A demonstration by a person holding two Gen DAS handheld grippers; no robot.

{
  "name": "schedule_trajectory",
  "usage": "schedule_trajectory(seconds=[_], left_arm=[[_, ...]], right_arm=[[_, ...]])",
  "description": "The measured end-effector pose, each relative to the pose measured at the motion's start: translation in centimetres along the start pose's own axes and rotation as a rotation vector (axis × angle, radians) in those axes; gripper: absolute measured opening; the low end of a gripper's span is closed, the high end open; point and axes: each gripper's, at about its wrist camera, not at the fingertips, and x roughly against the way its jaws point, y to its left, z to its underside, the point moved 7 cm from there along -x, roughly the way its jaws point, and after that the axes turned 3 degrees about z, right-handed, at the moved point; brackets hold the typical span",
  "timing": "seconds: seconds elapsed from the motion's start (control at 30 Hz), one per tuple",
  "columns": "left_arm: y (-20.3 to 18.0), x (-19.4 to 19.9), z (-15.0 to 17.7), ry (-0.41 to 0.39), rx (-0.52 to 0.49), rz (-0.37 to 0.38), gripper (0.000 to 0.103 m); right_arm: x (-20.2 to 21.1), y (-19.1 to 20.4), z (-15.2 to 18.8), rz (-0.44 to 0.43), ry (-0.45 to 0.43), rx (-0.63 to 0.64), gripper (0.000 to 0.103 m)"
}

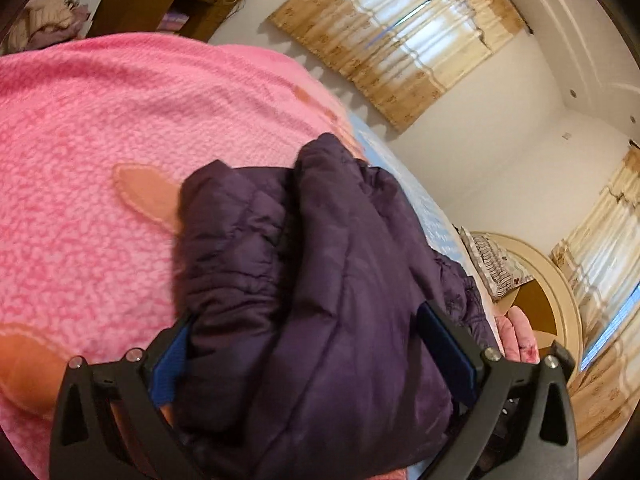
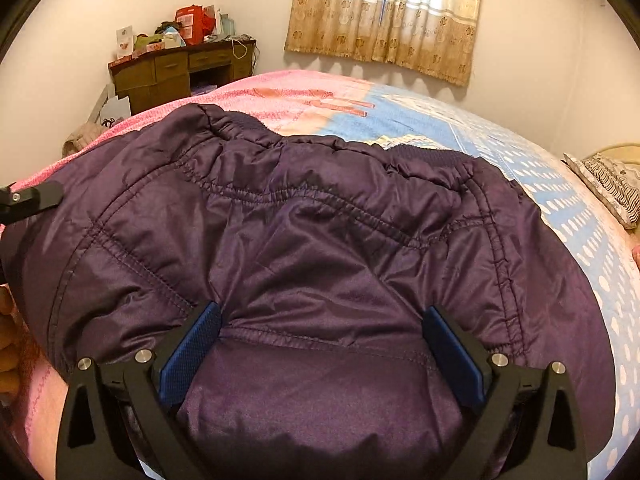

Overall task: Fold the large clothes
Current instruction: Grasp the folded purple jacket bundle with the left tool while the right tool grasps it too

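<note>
A dark purple quilted jacket (image 2: 320, 240) lies folded on a bed with a pink fleece blanket (image 1: 100, 128). In the left wrist view the jacket (image 1: 320, 280) bulges thickly between my left gripper's (image 1: 312, 344) blue-padded fingers (image 1: 170, 368), which stand wide apart around the bundle. In the right wrist view my right gripper (image 2: 320, 352) also has its blue pads (image 2: 192, 352) spread wide, with jacket fabric filling the gap between them. Part of the left gripper (image 2: 28, 200) shows at the jacket's left edge.
The bed has a blue patterned sheet (image 2: 560, 200) on its right side and a pillow (image 2: 608, 188) at the far right. A cluttered wooden desk (image 2: 180, 68) stands by the far wall. Curtained windows (image 2: 384, 12) are behind the bed.
</note>
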Motion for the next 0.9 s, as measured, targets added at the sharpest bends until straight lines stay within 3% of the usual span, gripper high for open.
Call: schedule_trajectory(seconds=[0.1,0.17,0.23,0.27,0.33,0.43,0.53,0.63,0.67,0.73,0.8,0.83,0.9], left_arm=[[-0.4,-0.1,-0.3,-0.031,0.026,0.038,0.098],[0.1,-0.3,-0.7,-0.043,0.076,0.072,0.081],[0.3,-0.5,-0.8,-0.038,0.112,0.127,0.055],[0.1,-0.6,-0.9,-0.035,0.11,0.153,0.051],[-0.7,-0.3,-1.2,-0.04,0.075,0.174,0.039],[-3.9,0.6,-2.1,-0.067,-0.056,0.196,0.033],[-7.4,1.0,-3.1,-0.09,-0.142,0.237,0.034],[-7.1,0.0,-3.7,-0.089,-0.112,0.171,0.045],[-6.1,-0.3,-3.9,-0.095,-0.093,0.132,0.051],[-3.3,-0.6,-3.8,-0.116,-0.037,0.031,0.08],[-0.1,-0.9,-2.9,-0.116,0.054,-0.042,0.096],[0.8,-1.1,-2.6,-0.112,0.091,-0.037,0.099],[1.1,-1.1,-2.3,-0.122,0.088,-0.009,0.093]], right_arm=[[0.4,0.1,0.4,-0.001,-0.007,-0.003,0.1],[0.5,0.1,0.4,-0.002,-0.012,-0.005,0.1],[0.7,0.0,0.6,-0.004,-0.018,-0.009,0.1],[0.7,-0.1,0.6,-0.005,-0.019,-0.01,0.1],[0.9,-0.2,0.7,-0.009,-0.023,-0.014,0.1],[1.4,-0.7,0.7,-0.031,-0.037,-0.036,0.1],[1.7,-1.0,0.7,-0.046,-0.048,-0.057,0.1],[1.6,-0.9,0.9,-0.047,-0.042,-0.056,0.1],[1.7,-1.0,0.9,-0.052,-0.045,-0.058,0.1],[1.8,-0.9,0.9,-0.064,-0.048,-0.062,0.1],[1.8,-0.9,0.9,-0.072,-0.05,-0.061,0.1],[1.7,-0.8,0.8,-0.073,-0.049,-0.06,0.1],[1.7,-1.0,0.8,-0.073,-0.049,-0.059,0.1]])
